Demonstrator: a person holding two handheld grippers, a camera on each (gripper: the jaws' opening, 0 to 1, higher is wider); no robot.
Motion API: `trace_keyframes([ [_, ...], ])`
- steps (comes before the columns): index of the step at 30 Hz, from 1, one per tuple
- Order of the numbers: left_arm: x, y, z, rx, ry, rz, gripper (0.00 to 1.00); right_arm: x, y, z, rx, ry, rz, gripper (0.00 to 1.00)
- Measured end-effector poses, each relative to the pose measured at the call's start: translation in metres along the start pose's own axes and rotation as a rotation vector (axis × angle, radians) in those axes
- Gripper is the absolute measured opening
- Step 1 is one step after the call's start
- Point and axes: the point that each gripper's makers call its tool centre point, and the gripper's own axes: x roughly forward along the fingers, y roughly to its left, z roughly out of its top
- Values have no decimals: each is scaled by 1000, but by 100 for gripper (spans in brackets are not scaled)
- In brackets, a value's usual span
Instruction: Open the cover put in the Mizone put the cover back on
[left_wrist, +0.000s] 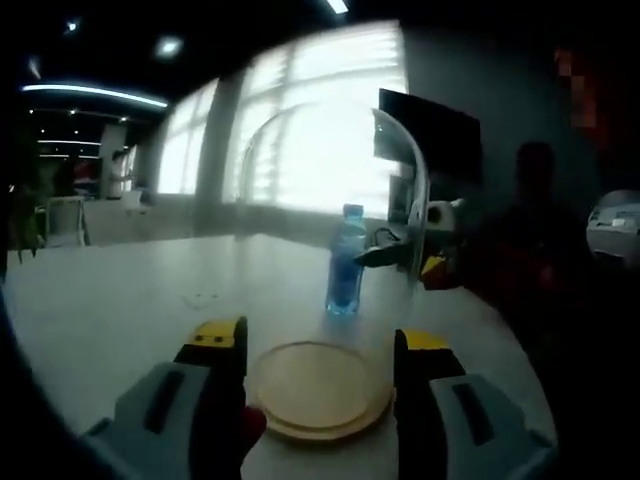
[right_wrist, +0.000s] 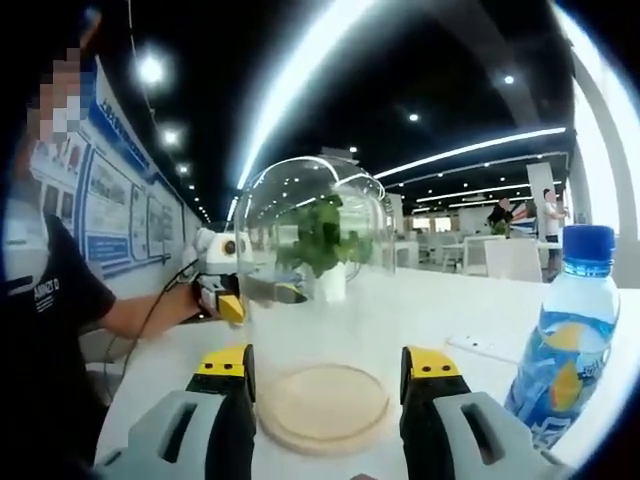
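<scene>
Your bottle (right_wrist: 567, 335) stands upright, cap up, right of the dome (right_wrist: 312, 300). Both your left gripper (left_wrist: 320, 375) and right gripper (right_wrist: 325, 385) are released.

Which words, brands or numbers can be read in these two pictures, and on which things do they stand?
Nothing can be read with certainty.
Mizone bottle: the label shows blue and yellow graphics, its letters too blurred to read.
Person's black sleeve: small white print, too small to read.
Wall posters: lines of text, too small to read.
Glass cover and wooden base: no text.
</scene>
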Motion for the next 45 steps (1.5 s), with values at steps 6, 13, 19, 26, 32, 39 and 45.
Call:
trace_keyframes([
  [6,-1,-1,3,-4,-6,0,50,-3,0,-1,-4,4,-9,51],
  [13,-5,-2,8,-10,-23,3,49,-4,5,1,-19,3,-10,51],
  [19,-6,-3,9,-1,-21,7,49,-4,4,-1,-25,12,-15,51],
  [26,-4,-1,7,-10,-22,6,49,-3,4,-5,-34,23,-17,51],
  [32,-5,-2,10,-16,-36,6,49,-3,3,-7,-25,24,-20,51],
  [39,-7,1,9,-24,-40,16,49,-2,3,-11,-12,29,-23,50],
  [45,-7,0,9,-20,-37,16,49,-2,2,-11,-10,25,-22,50],
])
